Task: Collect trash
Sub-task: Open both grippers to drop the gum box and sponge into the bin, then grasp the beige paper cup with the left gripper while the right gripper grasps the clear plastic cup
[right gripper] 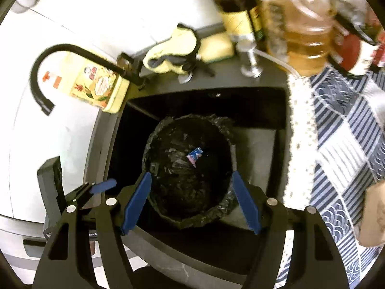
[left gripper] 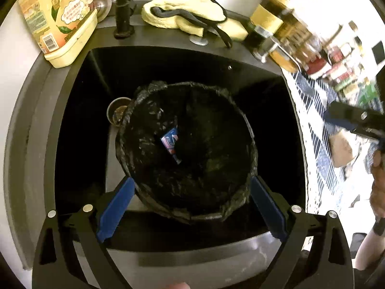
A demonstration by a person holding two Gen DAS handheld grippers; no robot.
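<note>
A round bin lined with a black bag (left gripper: 144, 101) stands in the dark sink (left gripper: 79, 125). A small blue and pink wrapper (left gripper: 170, 142) lies at the bottom of the bin; it also shows in the right wrist view (right gripper: 195, 156). My left gripper (left gripper: 192, 187) is open and empty above the bin's near rim. My right gripper (right gripper: 191, 180) is open and empty above the same bin (right gripper: 166, 125). The right gripper's tip shows at the right edge of the left wrist view (left gripper: 356, 120). A crumpled brown paper (left gripper: 341, 148) lies on the patterned cloth to the right.
A black faucet (left gripper: 124, 7), a yellow tub (left gripper: 60, 16), a yellow cloth (left gripper: 187, 12) and a sponge sit behind the sink. Bottles and jars (left gripper: 286, 16) crowd the back right. A blue and white striped cloth (right gripper: 341, 130) covers the counter to the right.
</note>
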